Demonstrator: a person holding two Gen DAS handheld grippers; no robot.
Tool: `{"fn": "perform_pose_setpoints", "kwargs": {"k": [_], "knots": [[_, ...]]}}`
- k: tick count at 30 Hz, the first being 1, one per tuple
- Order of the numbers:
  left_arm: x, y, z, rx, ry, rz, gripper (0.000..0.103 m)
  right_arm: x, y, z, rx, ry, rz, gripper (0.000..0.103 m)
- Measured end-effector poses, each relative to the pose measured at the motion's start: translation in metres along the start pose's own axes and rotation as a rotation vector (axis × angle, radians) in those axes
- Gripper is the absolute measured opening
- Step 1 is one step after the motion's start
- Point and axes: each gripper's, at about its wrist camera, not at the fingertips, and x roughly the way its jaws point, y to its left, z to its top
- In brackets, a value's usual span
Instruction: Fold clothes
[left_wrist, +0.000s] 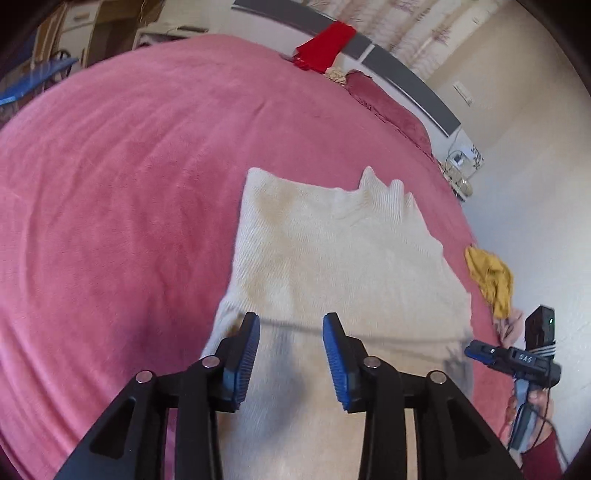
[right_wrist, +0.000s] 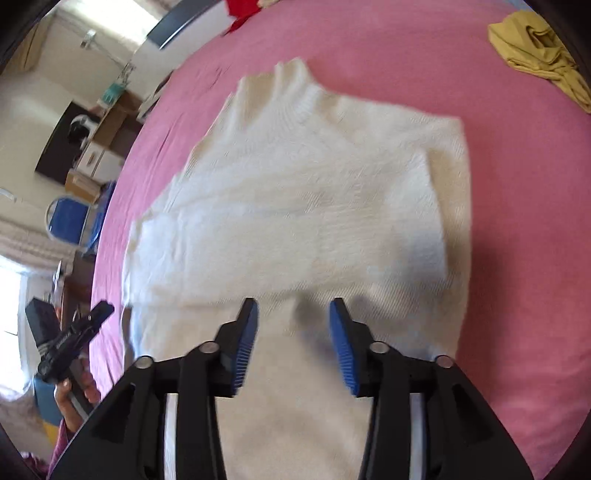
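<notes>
My left gripper (left_wrist: 291, 321) hangs just above the near part of the cream sweater (left_wrist: 332, 258), its blue pads spread apart with nothing between them; my right gripper (right_wrist: 293, 308) is released the same way, poised over the same garment from the other side. The sweater lies on the pink blanket (left_wrist: 110, 184) of the bed, sleeves folded in over the body, a fold edge running across just ahead of both sets of fingers and the ribbed collar (left_wrist: 384, 192) pointing away from me. In the left view, my right gripper (left_wrist: 480, 350) shows off the garment's right edge, held clear of the cloth. To the sweater's left a wide stretch of bare blanket lies open; on the right the margin is narrower before the bed's edge. There, near the right shoulder but apart from it, a crumpled mustard garment (left_wrist: 491, 280) sits, with something pale pink beneath it, too blurred to identify. Farther on, a dark red pillow (left_wrist: 391, 110) lies along the head of the bed, and a red cloth (left_wrist: 325, 44) hangs over the grey headboard (left_wrist: 413, 85) beyond it.
</notes>
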Motion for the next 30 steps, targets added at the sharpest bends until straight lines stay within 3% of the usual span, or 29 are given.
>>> {"fn": "perform_pose_setpoints", "kwargs": {"k": [4,6,7,9,11,15,17,19,20,21,22,23,25,27,30], "knots": [[0.014,0.008,-0.035,0.051,0.119,0.113,0.038,0.018,-0.018,-0.028,0.046,0.082,-0.014,0.052],[0.016,0.023,-0.044,0.004,0.14,0.135,0.037,0.029,-0.034,-0.027,0.084,0.091,-0.039,0.051],[0.014,0.03,-0.048,-0.026,0.14,0.138,0.037,0.019,-0.035,-0.029,0.119,0.067,-0.01,0.051],[-0.009,0.035,-0.057,-0.077,0.092,0.087,0.037,-0.002,-0.037,-0.034,0.176,0.023,0.051,0.052],[-0.036,0.037,-0.069,-0.115,0.05,0.018,0.037,-0.025,-0.026,-0.053,0.134,0.022,0.127,0.053],[-0.064,0.035,-0.102,-0.124,0.042,-0.023,0.037,-0.037,-0.018,-0.115,0.127,0.113,0.234,0.055],[-0.054,0.037,-0.118,-0.111,0.101,0.039,0.037,-0.03,-0.019,-0.147,0.117,0.154,0.21,0.055],[-0.041,0.043,-0.135,-0.101,0.175,0.115,0.037,-0.027,-0.029,-0.171,0.099,0.162,0.12,0.055],[-0.037,0.051,-0.143,-0.107,0.193,0.137,0.034,-0.025,-0.037,-0.178,0.097,0.148,0.073,0.052],[-0.039,0.056,-0.147,-0.12,0.178,0.135,0.027,-0.022,-0.046,-0.184,0.095,0.133,0.026,0.034],[-0.046,0.061,-0.149,-0.135,0.155,0.124,0.027,-0.02,-0.054,-0.19,0.104,0.119,-0.005,0.025],[-0.054,0.062,-0.15,-0.146,0.13,0.115,0.028,-0.024,-0.064,-0.191,0.154,0.107,0.024,0.016],[-0.073,0.062,-0.15,-0.162,0.079,0.1,0.035,-0.037,-0.078,-0.187,0.226,0.082,0.081,0.019],[-0.091,0.056,-0.156,-0.157,0.04,0.063,0.035,-0.045,-0.066,-0.188,0.187,0.065,0.082,0.033],[-0.106,0.042,-0.17,-0.124,0.029,0.01,0.035,-0.047,-0.042,-0.203,0.111,0.088,0.162,0.043]]}}
